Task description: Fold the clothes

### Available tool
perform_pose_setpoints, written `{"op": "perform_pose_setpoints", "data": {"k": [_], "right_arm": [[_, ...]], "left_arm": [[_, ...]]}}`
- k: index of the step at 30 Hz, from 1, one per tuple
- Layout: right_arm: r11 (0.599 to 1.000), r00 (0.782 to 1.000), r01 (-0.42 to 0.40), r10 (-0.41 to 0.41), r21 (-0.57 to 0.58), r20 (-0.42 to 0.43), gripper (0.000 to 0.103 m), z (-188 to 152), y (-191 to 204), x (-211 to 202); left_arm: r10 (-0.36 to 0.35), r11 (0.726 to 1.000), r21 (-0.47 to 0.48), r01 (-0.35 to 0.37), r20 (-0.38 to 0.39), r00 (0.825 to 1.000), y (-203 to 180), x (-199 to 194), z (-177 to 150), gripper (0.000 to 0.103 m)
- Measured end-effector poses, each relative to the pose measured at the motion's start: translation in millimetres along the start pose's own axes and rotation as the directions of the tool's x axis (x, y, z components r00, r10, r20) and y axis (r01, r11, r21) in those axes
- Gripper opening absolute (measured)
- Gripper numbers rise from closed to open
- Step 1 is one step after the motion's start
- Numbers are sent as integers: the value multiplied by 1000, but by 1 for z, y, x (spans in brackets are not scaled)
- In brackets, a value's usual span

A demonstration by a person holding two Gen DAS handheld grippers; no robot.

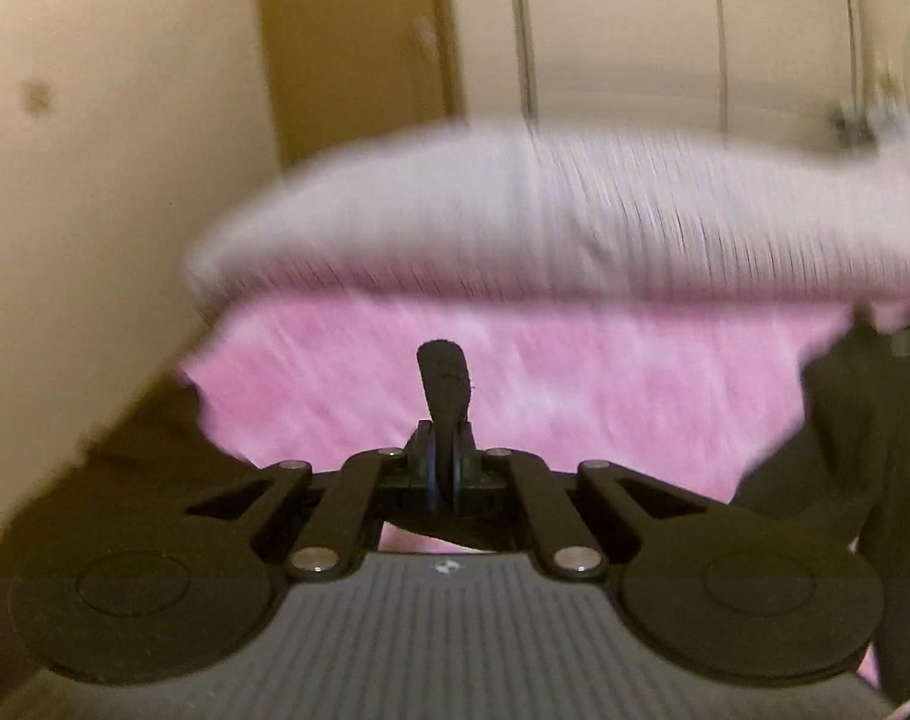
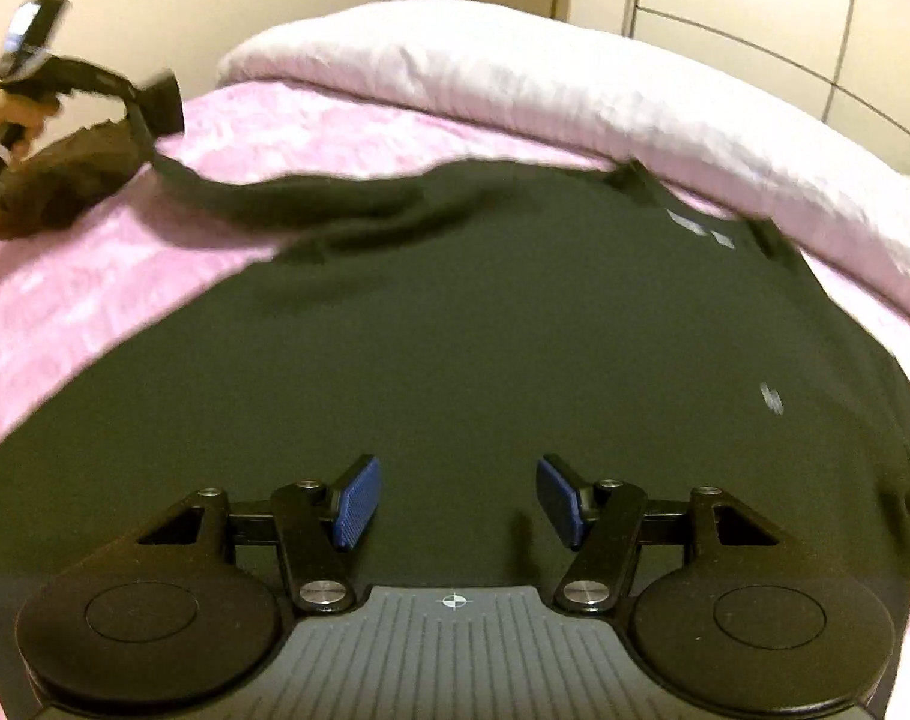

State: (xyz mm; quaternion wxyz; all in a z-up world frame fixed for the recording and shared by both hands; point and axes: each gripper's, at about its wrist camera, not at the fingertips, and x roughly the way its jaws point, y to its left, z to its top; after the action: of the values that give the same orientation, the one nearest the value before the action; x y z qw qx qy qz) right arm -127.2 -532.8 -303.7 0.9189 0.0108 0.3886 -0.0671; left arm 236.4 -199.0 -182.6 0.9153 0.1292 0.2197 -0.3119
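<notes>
Between my left gripper [image 1: 443, 414] jaws: pressed together, pinching a strip of dark fabric that sticks out past the tips. Right gripper [image 2: 458, 501] jaws spread, nothing between them, hovering over the black shirt [image 2: 455, 348]. Shirt lies flat on the pink bedsheet [image 2: 95, 276]; its left sleeve [image 2: 263, 195] is stretched out toward my left hand [image 2: 5, 114]. Bare sheet left of the shirt edge. White duvet [image 2: 575, 78] bunched along the shirt's far edge, wardrobe [image 2: 785, 18] behind.

bed [image 2: 227, 138]: pink sheet, wrinkled.
on it: dark green shirt [image 2: 485, 330], spread flat; white duvet [image 2: 515, 72], bunched along the far edge.
</notes>
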Motion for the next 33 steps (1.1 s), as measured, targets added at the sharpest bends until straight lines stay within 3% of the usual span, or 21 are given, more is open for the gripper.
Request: {"op": "perform_pose_setpoints", "data": {"k": [3, 6, 8, 12, 14, 17, 20, 23, 28, 31, 32, 33], "right_arm": [[999, 998, -54, 54, 0, 24, 61, 22, 12, 12], [996, 995, -93, 93, -7, 28, 61, 36, 23, 27], [992, 992, -124, 124, -14, 25, 61, 43, 29, 36], [987, 988, -153, 153, -43, 11, 61, 45, 37, 49], [987, 988, -151, 152, -45, 7, 61, 45, 35, 54], [988, 989, -146, 146, -40, 3, 61, 49, 30, 65], [989, 990, -142, 142, -32, 10, 61, 57, 23, 72], [990, 991, -133, 134, -43, 16, 61, 68, 15, 80], [990, 993, -109, 113, -86, 35, 61, 88, 2, 106], [988, 994, -102, 107, -119, 36, 61, 104, -3, 128], [986, 994, -100, 106, -133, 38, 61, 109, -4, 136], [984, 994, -98, 105, -147, 41, 61, 115, -6, 143]], "left_arm": [[73, 997, -36, -71, 59, 996, 21, -25, -16, 7], [106, 994, -35, -106, -16, 994, 32, -28, -49, 18], [119, 992, -41, -122, -74, 990, 38, -30, -69, 19], [123, 992, -17, -125, -84, 989, 40, -48, -78, 26], [112, 993, 29, -111, -51, 992, 31, -56, -68, 29], [-21, 993, 111, 26, -47, 999, -2, -47, -42, 41], [-223, 960, 148, 239, -118, 968, -40, -2, -17, 43], [-328, 915, 174, 365, -206, 922, -79, 63, -2, 42], [-326, 870, 251, 424, -353, 877, -122, 151, -4, 41], [-304, 852, 272, 447, -437, 847, -124, 177, -13, 40], [-319, 845, 270, 462, -440, 840, -123, 178, -13, 33], [-331, 832, 281, 478, -440, 835, -122, 176, -13, 8]]}}
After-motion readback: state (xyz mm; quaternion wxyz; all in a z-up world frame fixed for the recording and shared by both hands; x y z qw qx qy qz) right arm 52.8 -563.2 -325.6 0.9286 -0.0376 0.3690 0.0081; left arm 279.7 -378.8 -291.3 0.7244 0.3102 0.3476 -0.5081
